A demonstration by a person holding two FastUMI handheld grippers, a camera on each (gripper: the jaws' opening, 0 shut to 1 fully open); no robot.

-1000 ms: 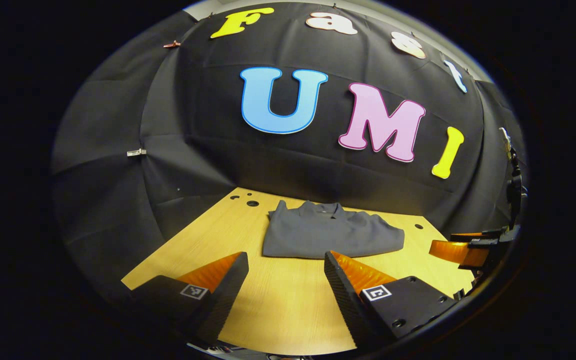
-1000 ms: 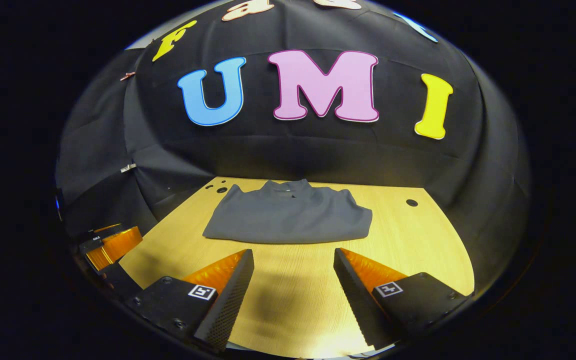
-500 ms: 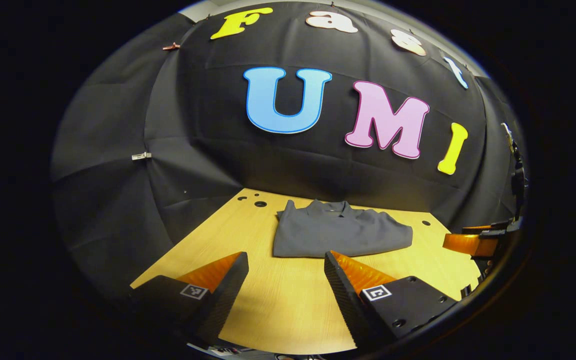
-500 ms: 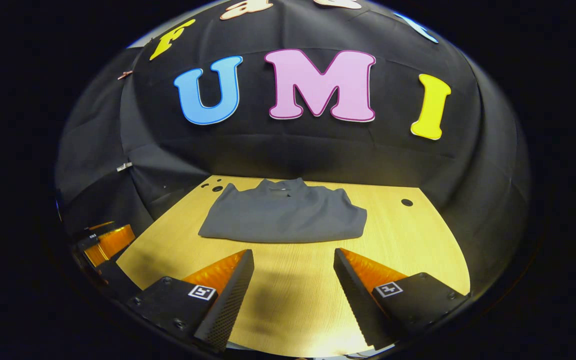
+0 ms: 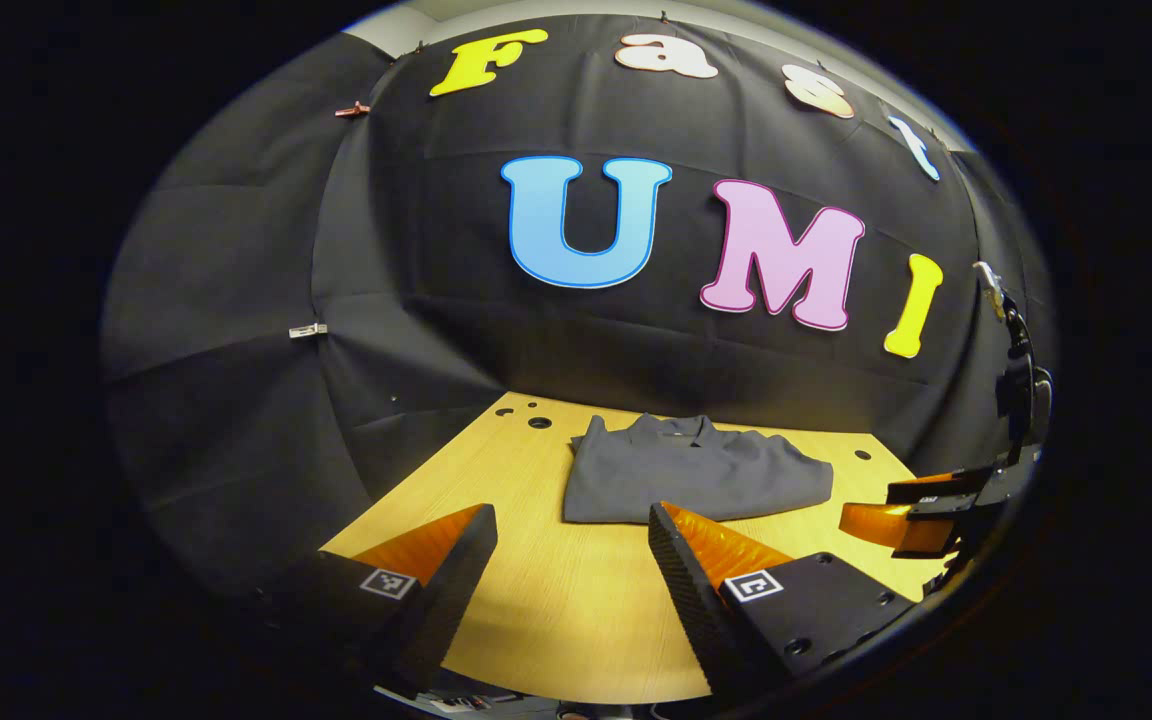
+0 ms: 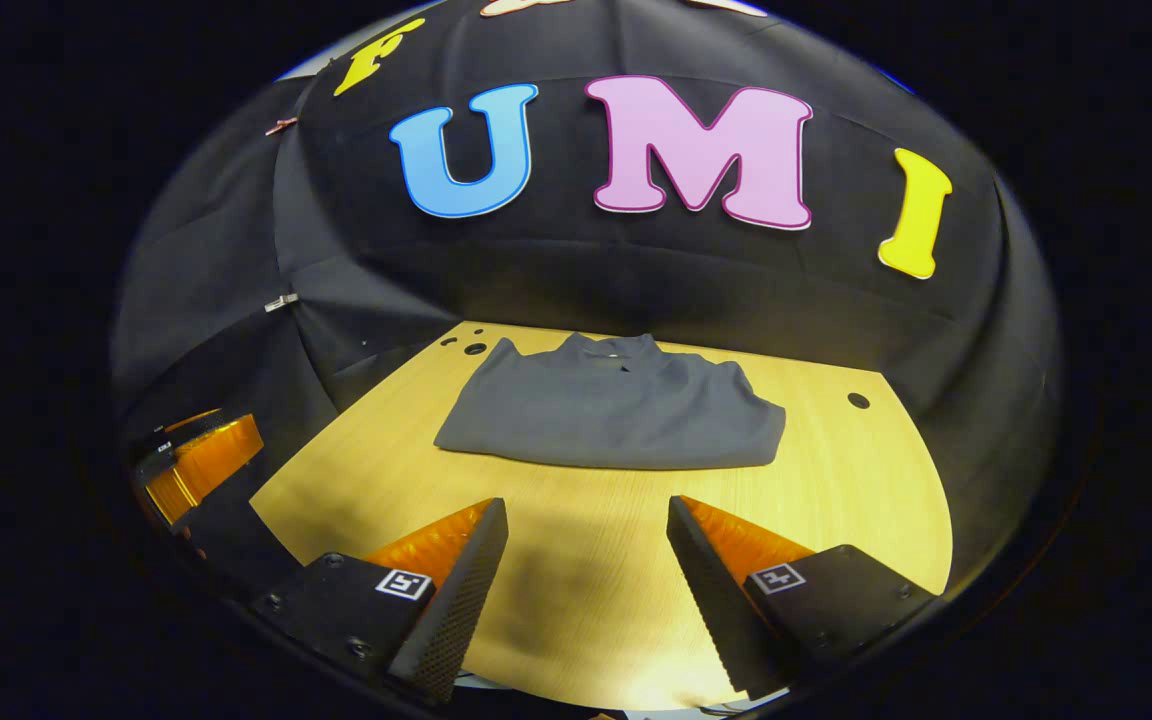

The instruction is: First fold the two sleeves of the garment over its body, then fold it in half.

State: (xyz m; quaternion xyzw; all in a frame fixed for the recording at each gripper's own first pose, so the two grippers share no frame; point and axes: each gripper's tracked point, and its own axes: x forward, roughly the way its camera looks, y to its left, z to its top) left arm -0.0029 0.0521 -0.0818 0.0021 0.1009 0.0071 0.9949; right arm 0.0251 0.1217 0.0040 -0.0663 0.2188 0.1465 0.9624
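In the left gripper view the left tongs (image 5: 572, 520) hang wide apart over bare table (image 5: 556, 610), the grey garment (image 5: 693, 470) lying folded just past them toward the far edge, collar to the wall, and the right tongs (image 5: 896, 515) peek in at the right rim (their gap is hard to judge there). In the right gripper view the right tongs (image 6: 586, 515) are also wide and holding nothing, the garment (image 6: 616, 418) sits squarer ahead with open wood all round, and the left tongs (image 6: 198, 462) show at the left edge.
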